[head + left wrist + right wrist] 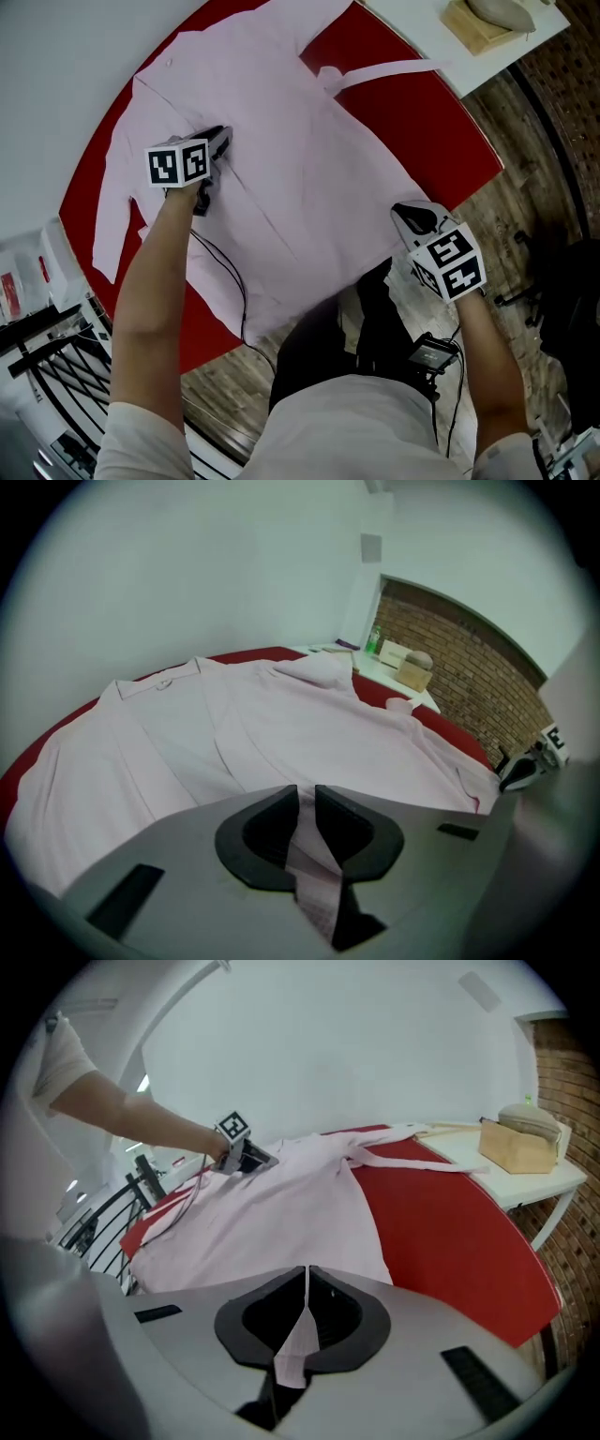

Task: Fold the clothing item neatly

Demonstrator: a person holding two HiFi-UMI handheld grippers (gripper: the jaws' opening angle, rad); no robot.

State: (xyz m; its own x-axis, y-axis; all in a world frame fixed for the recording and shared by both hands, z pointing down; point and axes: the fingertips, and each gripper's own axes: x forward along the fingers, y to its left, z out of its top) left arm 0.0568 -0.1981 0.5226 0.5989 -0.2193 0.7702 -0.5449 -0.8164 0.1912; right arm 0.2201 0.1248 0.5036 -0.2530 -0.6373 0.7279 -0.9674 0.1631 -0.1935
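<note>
This looks like a plain workroom or lab rather than a home. It has bare white walls (187, 574), a stretch of exposed brick wall (469, 658) and a wood-plank floor (525, 187). A round red table (412, 103) has a white side table (412, 28) at its far edge. A black metal rack (47, 361) stands by its near left edge.
</note>
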